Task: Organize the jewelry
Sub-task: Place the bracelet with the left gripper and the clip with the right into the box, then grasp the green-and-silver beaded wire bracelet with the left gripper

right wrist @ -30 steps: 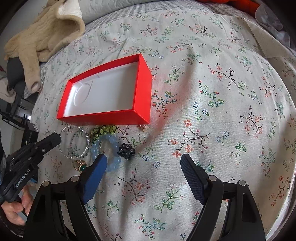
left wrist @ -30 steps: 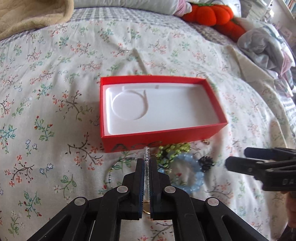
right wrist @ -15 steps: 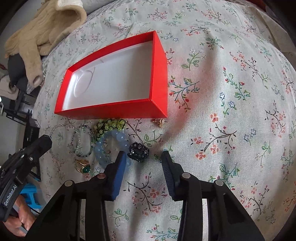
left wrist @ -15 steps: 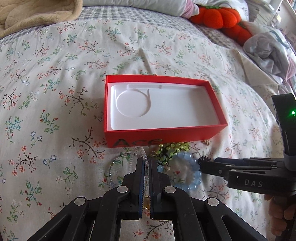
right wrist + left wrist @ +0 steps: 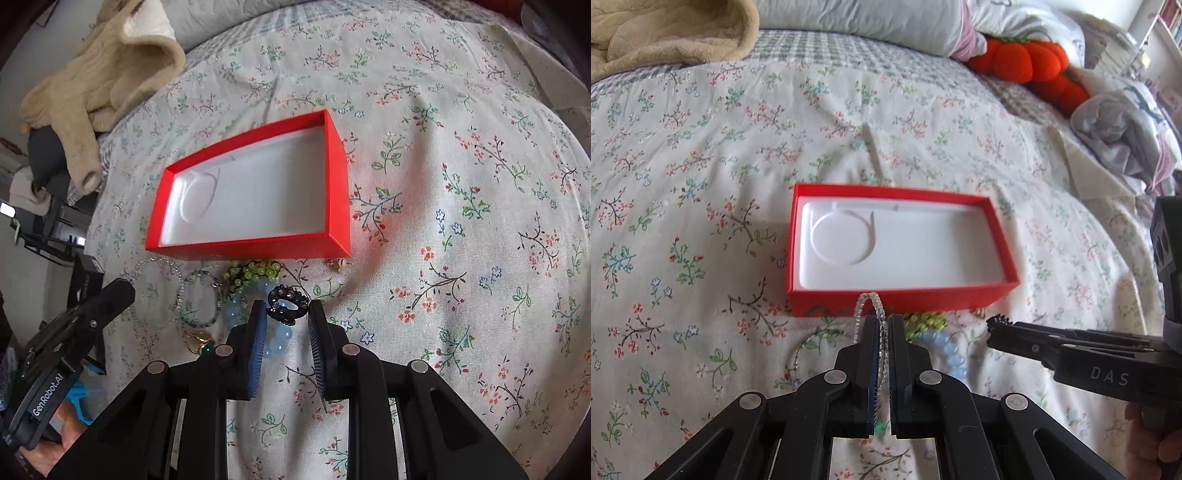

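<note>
Left claw (image 5: 881,328), at the lower centre of the left wrist view, is pressed together on a clear beaded bracelet (image 5: 872,306), whose loop rises above the fingertips in front of the near wall of the red box (image 5: 901,301). From the right wrist view the same claw (image 5: 123,290) enters at the lower left, held by a hand (image 5: 44,439) at the frame's edge.

Red box (image 5: 251,243): open, white-lined, with a round recess at its left end; it rests on the flowered bedspread (image 5: 461,221) and holds no jewelry.

Jewelry lying on the bedspread along the box's near wall, left to right in the right wrist view: a thin clear bead loop (image 5: 159,266); a dark-and-clear beaded bracelet (image 5: 201,295); a gold ring with a green stone (image 5: 201,341) nearer the camera; a cluster of green beads (image 5: 251,271); a pale blue beaded bracelet (image 5: 275,341), partly hidden by the right claw's fingers; a small gold piece (image 5: 336,264) near the box's right corner.

Right claw (image 5: 287,308): its jaws are closing around a black beaded ring (image 5: 288,301), which sits between the two fingertips; the pads look to be touching its sides, though firm contact cannot be told. In the left wrist view this claw (image 5: 997,328) reaches in from the right with the black beaded ring (image 5: 996,320) at its tip.

Background: a beige blanket (image 5: 665,33) at upper left and orange plush pumpkins (image 5: 1027,61) at upper right.
</note>
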{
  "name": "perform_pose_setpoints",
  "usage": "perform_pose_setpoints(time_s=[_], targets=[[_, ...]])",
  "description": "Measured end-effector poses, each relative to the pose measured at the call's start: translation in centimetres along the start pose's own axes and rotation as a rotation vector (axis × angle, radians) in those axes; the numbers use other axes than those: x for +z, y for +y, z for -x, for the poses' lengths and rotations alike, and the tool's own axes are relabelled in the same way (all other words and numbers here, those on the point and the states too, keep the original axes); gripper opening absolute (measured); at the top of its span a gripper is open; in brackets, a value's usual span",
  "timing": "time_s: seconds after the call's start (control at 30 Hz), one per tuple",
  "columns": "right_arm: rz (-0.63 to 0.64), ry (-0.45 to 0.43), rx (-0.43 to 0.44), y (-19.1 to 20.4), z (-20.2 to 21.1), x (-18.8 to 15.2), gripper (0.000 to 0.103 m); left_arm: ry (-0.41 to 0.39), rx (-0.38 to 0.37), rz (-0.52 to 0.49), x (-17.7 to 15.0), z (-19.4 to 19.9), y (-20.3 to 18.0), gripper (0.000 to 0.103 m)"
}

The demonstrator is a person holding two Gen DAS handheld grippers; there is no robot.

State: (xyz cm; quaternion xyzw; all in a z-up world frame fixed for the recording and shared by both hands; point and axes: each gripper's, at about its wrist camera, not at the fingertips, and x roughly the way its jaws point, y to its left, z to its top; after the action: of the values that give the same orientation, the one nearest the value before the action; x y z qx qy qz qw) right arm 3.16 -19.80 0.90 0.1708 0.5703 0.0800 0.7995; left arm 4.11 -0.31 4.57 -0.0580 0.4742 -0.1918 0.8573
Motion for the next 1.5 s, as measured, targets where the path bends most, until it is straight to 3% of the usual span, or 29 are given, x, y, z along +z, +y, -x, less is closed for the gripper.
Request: perform_pose_setpoints(time_s=[0.23, 0.5, 0.83, 1.1, 1.27, 1.33, 1.43, 1.5], targets=[[-0.054, -0.082, 0.038, -0.6, 2.3, 1.4, 0.024, -0.07, -0.083, 0.074, 2.2, -0.1, -0.6, 0.0], [-0.127, -0.132, 0.088, -1.4, 2.1, 3.5, 0.024, -0.104, -0.187, 0.15, 3.9, -1.9, -1.3, 0.0], [-0.139, -0.082, 0.052, -1.6, -0.4, 4.4, 0.025, -0.049, -0.015, 0.165, 4.1, -5.4, 1.8, 0.0], [-0.104, -0.086, 0.023, -1.1, -0.9, 4.8, 0.025, -0.028, 0.067, 0.137, 4.2, -7.3, 2.6, 0.0], [-0.084, -0.106, 0.024, -0.8, -0.8, 5.0, 0.025, -0.031, 0.078, 0.137, 4.3, -6.6, 2.6, 0.0], [-0.084, -0.113, 0.036, -0.8, -0.5, 5.1, 0.029, -0.029, 0.084, 0.131, 4.3, -6.1, 2.5, 0.008], [-0.074, -0.123, 0.039, -0.7, 0.3, 4.9, 0.038, -0.025, 0.108, 0.126, 4.1, -5.4, 2.5, 0.034], [-0.063, -0.13, 0.036, -0.6, 0.9, 4.7, 0.04, -0.023, 0.125, 0.112, 3.7, -4.8, 2.4, 0.04]])
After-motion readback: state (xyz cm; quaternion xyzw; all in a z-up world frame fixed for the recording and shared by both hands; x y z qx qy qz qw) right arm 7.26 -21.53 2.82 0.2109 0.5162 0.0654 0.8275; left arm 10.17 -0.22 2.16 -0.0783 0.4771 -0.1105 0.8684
